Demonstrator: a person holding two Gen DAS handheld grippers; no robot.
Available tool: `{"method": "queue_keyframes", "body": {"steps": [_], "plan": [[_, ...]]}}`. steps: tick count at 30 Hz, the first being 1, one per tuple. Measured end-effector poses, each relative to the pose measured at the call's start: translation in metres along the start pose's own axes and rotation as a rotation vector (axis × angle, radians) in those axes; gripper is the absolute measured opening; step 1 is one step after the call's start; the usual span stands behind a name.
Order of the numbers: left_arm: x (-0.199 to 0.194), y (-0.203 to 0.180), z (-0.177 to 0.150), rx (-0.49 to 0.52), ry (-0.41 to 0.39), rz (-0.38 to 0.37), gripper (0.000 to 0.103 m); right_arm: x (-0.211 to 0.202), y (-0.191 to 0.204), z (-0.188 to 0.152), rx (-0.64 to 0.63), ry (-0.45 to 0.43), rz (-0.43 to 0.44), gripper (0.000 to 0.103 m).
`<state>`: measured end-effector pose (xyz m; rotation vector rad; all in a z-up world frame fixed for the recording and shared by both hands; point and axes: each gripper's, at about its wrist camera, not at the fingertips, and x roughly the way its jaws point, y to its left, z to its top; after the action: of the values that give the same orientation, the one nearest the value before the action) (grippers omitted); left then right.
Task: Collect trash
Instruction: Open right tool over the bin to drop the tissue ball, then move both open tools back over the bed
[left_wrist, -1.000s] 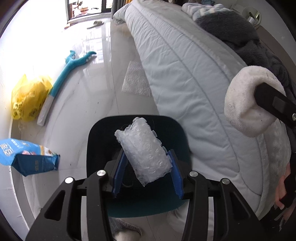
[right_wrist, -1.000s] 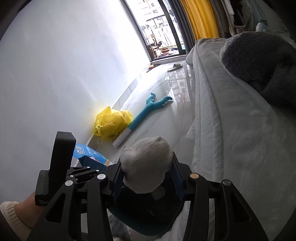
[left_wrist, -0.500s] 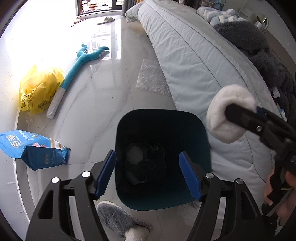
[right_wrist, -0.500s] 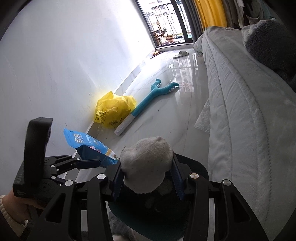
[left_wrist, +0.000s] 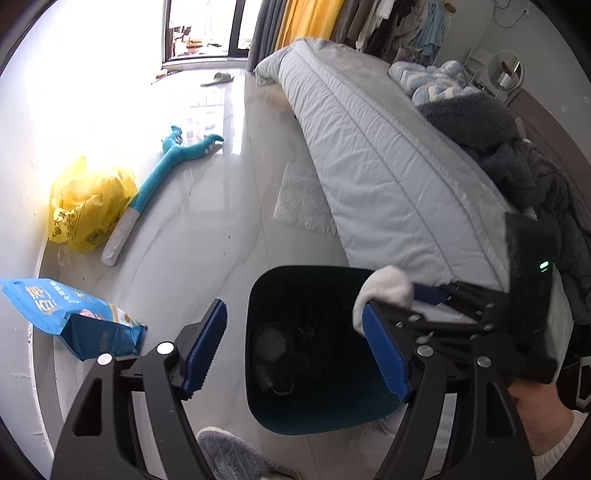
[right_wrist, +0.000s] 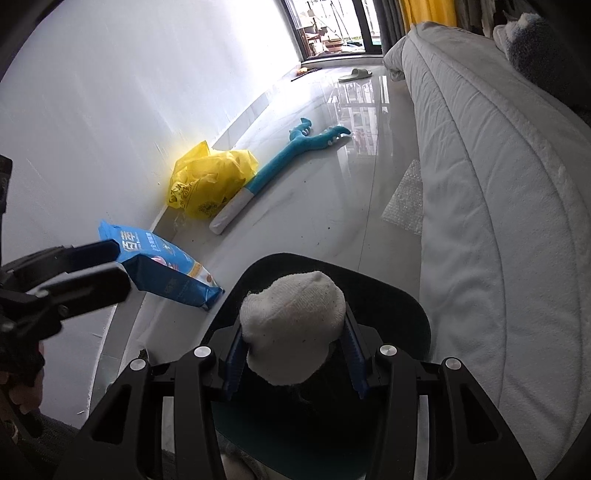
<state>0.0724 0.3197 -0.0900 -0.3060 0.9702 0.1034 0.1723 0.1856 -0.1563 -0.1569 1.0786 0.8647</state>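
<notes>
Sock (right_wrist: 293, 325) clenched in right gripper (right_wrist: 293, 363) hangs above the dark bin (right_wrist: 413, 314), positioned for a drop; left gripper (left_wrist: 295, 350), spread wide and empty, hovers at the bin's nine o'clock rim, apparently giving way.

Floor (left_wrist: 229, 221): bin (left_wrist: 317, 417), yellow bag (left_wrist: 88, 206), blue pouch (left_wrist: 70, 317).

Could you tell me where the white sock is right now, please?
The white sock is clamped in the right claw, directly over the open dark bin beside the bed.
</notes>
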Motion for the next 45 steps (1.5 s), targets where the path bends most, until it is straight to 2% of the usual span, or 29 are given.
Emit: {"method": "queue_keyframes", "body": {"steps": [5,11,18,22,31,36,45], "plan": [[-0.016,-0.004,0.005,0.013,-0.091,-0.012,0.08,0.01,0.001,-0.004,-0.012,0.043,-0.012,0.047],[-0.028,-0.009,0.011,0.014,-0.16,-0.042,0.081,0.02,0.004,-0.009,-0.04,0.101,-0.042,0.048],[-0.037,-0.022,0.015,0.031,-0.212,-0.062,0.082,0.014,0.002,-0.011,-0.033,0.116,-0.049,0.066],[-0.041,-0.031,0.017,0.032,-0.239,-0.074,0.082,0.002,-0.001,-0.007,-0.025,0.088,-0.042,0.071],[-0.052,-0.057,0.026,0.039,-0.31,-0.087,0.082,-0.031,-0.013,-0.003,-0.007,0.016,-0.018,0.072],[-0.054,-0.075,0.03,0.043,-0.347,-0.093,0.083,-0.062,-0.021,0.001,-0.002,-0.065,0.025,0.075],[-0.053,-0.114,0.038,0.068,-0.4,-0.118,0.085,-0.121,-0.052,0.0,0.011,-0.195,0.003,0.079]]}}
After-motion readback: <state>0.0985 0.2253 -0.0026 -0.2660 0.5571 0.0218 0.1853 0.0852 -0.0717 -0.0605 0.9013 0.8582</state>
